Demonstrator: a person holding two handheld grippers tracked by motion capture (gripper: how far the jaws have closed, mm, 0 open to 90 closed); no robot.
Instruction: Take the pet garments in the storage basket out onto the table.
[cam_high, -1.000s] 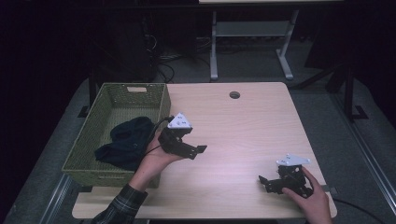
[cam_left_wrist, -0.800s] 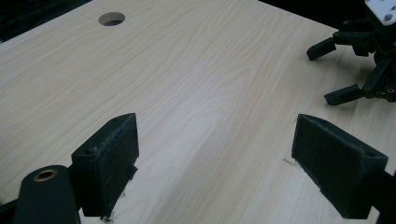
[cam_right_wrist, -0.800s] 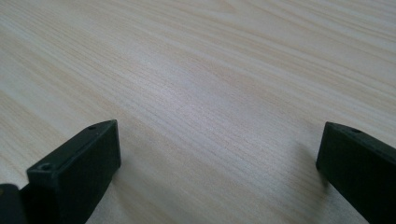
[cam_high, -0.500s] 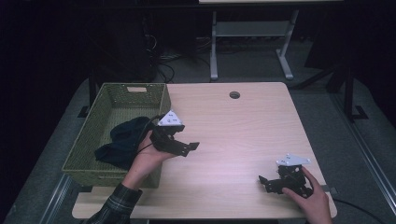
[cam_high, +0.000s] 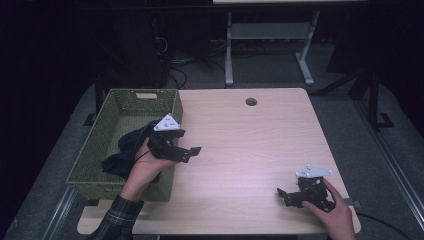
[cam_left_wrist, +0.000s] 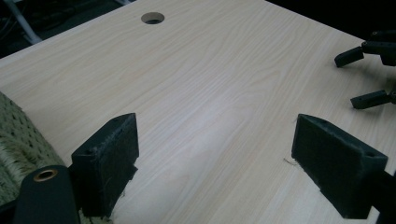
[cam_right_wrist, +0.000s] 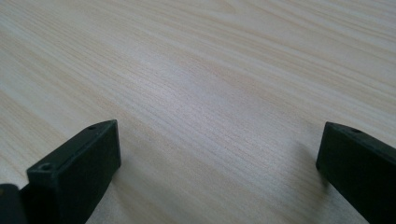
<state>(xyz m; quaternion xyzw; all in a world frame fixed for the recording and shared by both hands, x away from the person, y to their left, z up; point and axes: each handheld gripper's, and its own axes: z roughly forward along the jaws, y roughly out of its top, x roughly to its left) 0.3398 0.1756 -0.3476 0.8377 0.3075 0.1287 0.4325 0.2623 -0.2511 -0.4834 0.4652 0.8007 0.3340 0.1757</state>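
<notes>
Jaws spread wide on both grippers and nothing between them; left gripper (cam_high: 192, 151) hangs just above the basket's (cam_high: 172, 172) right wall, jaws pointing out over the bare surface (cam_high: 250, 145); right gripper (cam_high: 283, 196) sits low at the near right corner of the surface, jaws pointing left, resting on or just over the wood, can't tell which.

Progress, as a judgement: the dark cloth (cam_high: 127, 150) lies bunched inside the basket, toward its near right part, partly hidden by the left hand (cam_high: 145, 167); no other loose item on the surface, just the round cable hole (cam_high: 251, 101) near the far edge; so the cloth looks put away and the work reads as done or nearly done; what's left is probably bringing the left gripper clear of the basket and parking it; could equally be a reach toward the cloth, the stills don't settle that.

Pose: left forearm in a plaid sleeve (cam_high: 117, 220) comes up from the bottom edge, hand wrapped around the gripper body, grey plate on top tilted toward the basket; left gripper view looks across the wood toward the cable hole (cam_left_wrist: 152, 18), basket weave (cam_left_wrist: 18, 144) at its lower left, the right gripper's open jaws far off at upper right; right hand (cam_high: 332, 210) cups its gripper from behind, wrist low; right gripper view shows plain wood grain between its spread jaws.
</notes>
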